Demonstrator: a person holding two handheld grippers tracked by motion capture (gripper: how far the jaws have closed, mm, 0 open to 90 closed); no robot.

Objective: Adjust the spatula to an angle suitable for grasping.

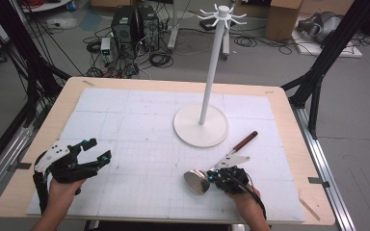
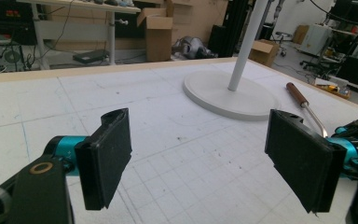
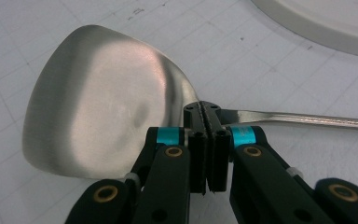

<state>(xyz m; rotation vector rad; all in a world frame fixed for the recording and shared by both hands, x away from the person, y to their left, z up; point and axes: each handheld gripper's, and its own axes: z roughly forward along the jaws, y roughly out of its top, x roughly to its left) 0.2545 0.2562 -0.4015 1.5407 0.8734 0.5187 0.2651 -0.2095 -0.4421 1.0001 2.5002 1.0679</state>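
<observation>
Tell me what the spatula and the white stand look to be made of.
Spatula: the blade looks like brushed steel, with a dull grey sheen and soft reflections; its handle looks like dark reddish-brown wood, possibly lacquered. Stand: smooth, uniformly white pole and round base with a matte finish, likely painted metal or plastic; the look leaves that open.

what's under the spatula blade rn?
The spatula blade lies over the white gridded mat. Whatever sits directly beneath the blade is covered. The right gripper is shut at the blade's neck.
</observation>
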